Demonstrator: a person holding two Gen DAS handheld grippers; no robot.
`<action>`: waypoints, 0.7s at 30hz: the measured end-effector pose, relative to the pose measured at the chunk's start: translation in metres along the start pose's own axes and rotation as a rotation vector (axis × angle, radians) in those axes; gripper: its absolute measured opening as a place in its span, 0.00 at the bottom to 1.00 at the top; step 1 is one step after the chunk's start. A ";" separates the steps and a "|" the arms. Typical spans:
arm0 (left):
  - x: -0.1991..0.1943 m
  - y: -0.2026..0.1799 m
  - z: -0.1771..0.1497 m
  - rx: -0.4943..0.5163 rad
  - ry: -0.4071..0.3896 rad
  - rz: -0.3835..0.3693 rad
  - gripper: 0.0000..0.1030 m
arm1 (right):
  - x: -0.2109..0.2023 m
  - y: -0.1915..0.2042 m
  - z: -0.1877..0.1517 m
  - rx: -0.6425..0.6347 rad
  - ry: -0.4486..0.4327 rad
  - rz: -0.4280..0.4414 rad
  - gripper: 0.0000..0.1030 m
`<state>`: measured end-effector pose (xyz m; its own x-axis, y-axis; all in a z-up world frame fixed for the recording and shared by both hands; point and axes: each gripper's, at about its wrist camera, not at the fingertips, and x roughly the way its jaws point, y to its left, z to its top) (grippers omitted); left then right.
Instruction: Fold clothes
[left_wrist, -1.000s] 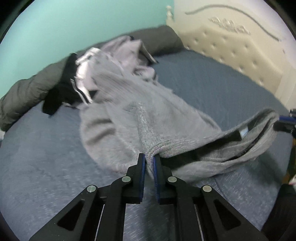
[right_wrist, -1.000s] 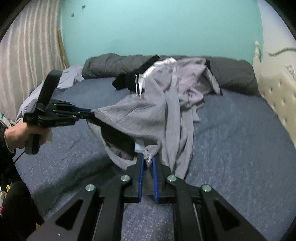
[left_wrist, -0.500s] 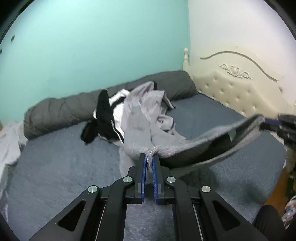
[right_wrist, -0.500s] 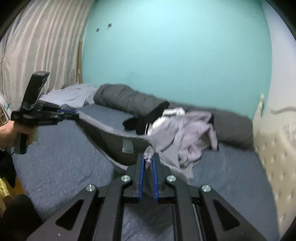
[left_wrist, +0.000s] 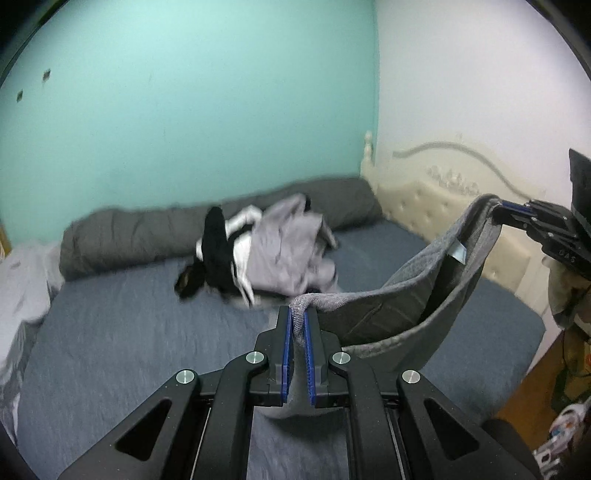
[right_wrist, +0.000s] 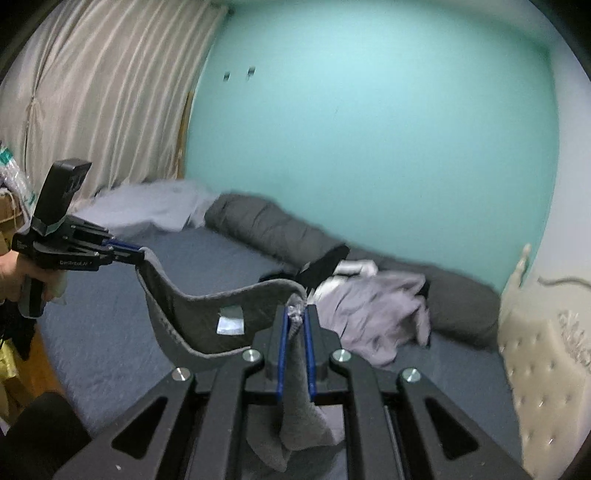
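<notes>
A grey knit garment (left_wrist: 413, 291) hangs in the air above the bed, stretched by its waistband between my two grippers. My left gripper (left_wrist: 298, 317) is shut on one end of the band; the same gripper (right_wrist: 138, 255) shows at the left of the right wrist view. My right gripper (right_wrist: 295, 314) is shut on the other end, and it appears at the right edge as the right gripper (left_wrist: 498, 208). The grey garment (right_wrist: 207, 314) sags between them with a white label (right_wrist: 231, 320) showing inside. The rest of the cloth drops below the jaws, hidden.
A pile of lilac, white and black clothes (left_wrist: 273, 251) lies on the blue bed (left_wrist: 110, 339) by a rolled dark grey duvet (left_wrist: 125, 236). A cream padded headboard (left_wrist: 436, 199) stands to the right. Curtains (right_wrist: 92, 110) and pale bedding (right_wrist: 147, 206) are on the left.
Both grippers have risen, lifting the grey garment off the clothes pile and the bed. It now hangs free and taut between them, and the views show more wall.
</notes>
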<state>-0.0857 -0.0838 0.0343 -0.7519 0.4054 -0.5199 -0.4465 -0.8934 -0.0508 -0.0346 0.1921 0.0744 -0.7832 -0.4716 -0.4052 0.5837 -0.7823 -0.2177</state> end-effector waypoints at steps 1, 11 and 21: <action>0.008 0.001 -0.012 -0.010 0.027 -0.005 0.07 | 0.007 0.004 -0.011 0.004 0.028 0.010 0.08; 0.112 0.008 -0.143 -0.128 0.280 -0.060 0.07 | 0.075 0.033 -0.122 0.063 0.221 0.054 0.08; 0.192 -0.006 -0.224 -0.154 0.466 -0.081 0.07 | 0.124 0.046 -0.189 0.052 0.357 0.078 0.08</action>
<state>-0.1189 -0.0437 -0.2566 -0.4050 0.3761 -0.8334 -0.3912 -0.8951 -0.2138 -0.0641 0.1743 -0.1540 -0.6070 -0.3663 -0.7053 0.6202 -0.7732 -0.1322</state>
